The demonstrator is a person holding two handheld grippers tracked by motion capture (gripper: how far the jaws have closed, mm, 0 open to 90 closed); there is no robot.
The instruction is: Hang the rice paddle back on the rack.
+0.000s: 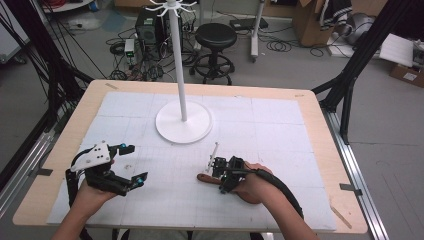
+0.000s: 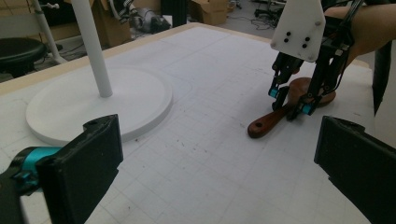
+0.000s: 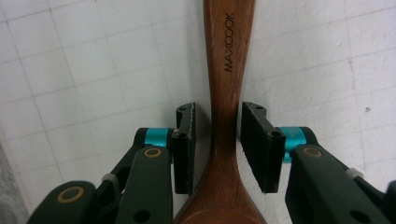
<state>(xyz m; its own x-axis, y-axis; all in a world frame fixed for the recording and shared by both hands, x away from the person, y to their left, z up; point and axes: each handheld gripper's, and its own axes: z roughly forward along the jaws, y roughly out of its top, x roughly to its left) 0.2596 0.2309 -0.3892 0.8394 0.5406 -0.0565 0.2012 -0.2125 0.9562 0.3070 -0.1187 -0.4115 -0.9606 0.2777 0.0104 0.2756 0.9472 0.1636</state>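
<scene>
Your right gripper point(image 3: 217, 144) straddles the wooden spoon's point(image 3: 229, 70) neck at the frame's lower centre, pads narrow, with small gaps on both sides; nothing gripped yet. Close off-centre and the handle could twist or skid on the mat point(image 3: 70, 70). "MAXCOOK" reads along the handle. Your left gripper point(image 1: 134, 164), lower left of the high view, stands wide.

Two hand-held black tongs with teal accents

The left tongs point(image 1: 134, 165) carry a grey three-cornered plate with dark screws; the right tongs point(image 3: 217, 144) show flat black pads, teal collars, brass-ringed pivots, and a thick black cable point(image 1: 285, 192) trailing along the bare forearm.
</scene>
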